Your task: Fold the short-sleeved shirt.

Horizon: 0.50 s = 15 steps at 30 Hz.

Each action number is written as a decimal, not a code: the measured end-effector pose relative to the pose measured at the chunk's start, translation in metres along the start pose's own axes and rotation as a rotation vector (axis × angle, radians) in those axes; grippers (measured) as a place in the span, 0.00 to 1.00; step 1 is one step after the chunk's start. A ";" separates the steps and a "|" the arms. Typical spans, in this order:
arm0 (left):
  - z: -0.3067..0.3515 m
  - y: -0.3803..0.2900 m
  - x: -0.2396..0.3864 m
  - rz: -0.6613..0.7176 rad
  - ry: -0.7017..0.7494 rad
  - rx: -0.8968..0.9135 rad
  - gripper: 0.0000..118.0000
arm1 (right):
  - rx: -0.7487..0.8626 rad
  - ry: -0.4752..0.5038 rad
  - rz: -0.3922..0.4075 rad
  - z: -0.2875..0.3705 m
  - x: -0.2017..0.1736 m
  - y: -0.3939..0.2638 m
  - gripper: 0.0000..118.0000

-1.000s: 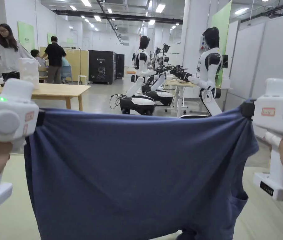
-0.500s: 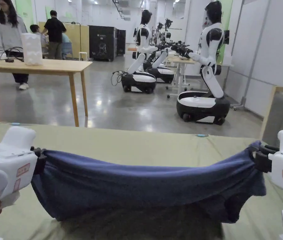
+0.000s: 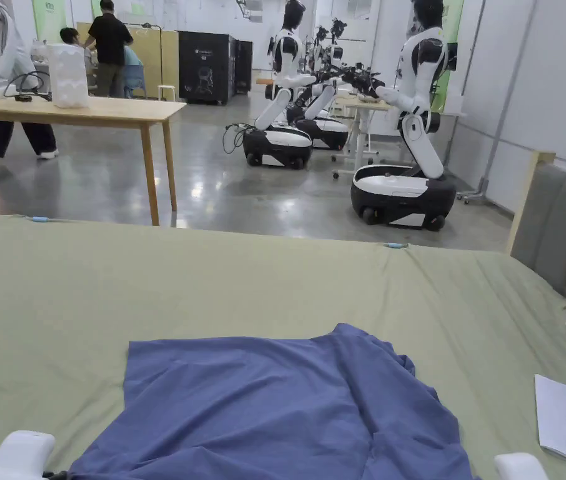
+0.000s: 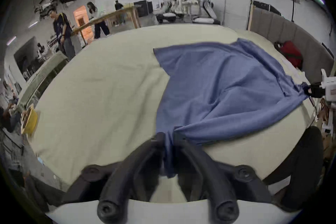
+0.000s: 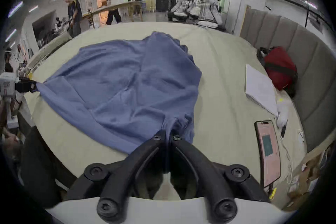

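Half a second ago the blue shirt [image 3: 275,406] hung in a taut band between the two grippers just above the bed; now it lies spread on the green bedsheet [image 3: 244,281], its far edge flat and its right side bunched into folds. Both grippers have dropped to the near edge of the bed, so the head view catches just their white tops at the bottom of the frame. In the left gripper view, the left gripper [image 4: 168,138] has its black jaws pressed together on a gathered corner of the shirt, the cloth running down between them. In the right gripper view, the right gripper [image 5: 166,137] is likewise clamped on the other near corner, a thin pleat of fabric pinched between the jaw tips. Between the two held corners the near hem is stretched and slightly lifted, while the rest of the garment rests on the sheet. To the right of the shirt, well apart from it, lie a white paper pad [image 5: 260,89], a phone [image 5: 268,151] and a red bag [image 5: 280,68] against the grey padded headboard [image 3: 563,231].
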<state>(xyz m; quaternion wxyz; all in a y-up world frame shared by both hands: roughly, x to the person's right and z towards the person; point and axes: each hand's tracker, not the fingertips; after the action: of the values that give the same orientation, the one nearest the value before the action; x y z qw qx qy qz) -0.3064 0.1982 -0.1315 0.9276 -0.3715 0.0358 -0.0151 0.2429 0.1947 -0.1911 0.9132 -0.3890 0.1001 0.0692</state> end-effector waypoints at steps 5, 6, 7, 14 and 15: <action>0.047 0.011 0.026 -0.063 0.015 0.188 0.99 | 0.194 0.034 -0.014 0.041 -0.031 0.012 0.98; 0.053 0.003 0.036 -0.071 0.015 0.209 0.99 | 0.239 0.040 -0.035 0.041 -0.036 0.008 0.98; 0.057 -0.008 0.045 -0.070 0.023 0.223 0.99 | 0.277 0.038 -0.049 0.046 -0.045 0.006 0.98; 0.031 -0.064 0.040 -0.056 0.047 0.096 0.00 | 0.363 0.049 -0.139 0.047 -0.085 -0.018 0.00; 0.035 -0.064 0.045 -0.099 0.029 0.075 0.00 | 0.330 0.085 -0.143 0.044 -0.086 -0.019 0.00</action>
<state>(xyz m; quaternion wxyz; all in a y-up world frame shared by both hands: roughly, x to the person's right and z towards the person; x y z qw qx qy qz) -0.2590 0.1732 -0.0643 0.9384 -0.3374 0.0303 -0.0676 0.1686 0.2089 -0.1277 0.9621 -0.2425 0.1207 -0.0298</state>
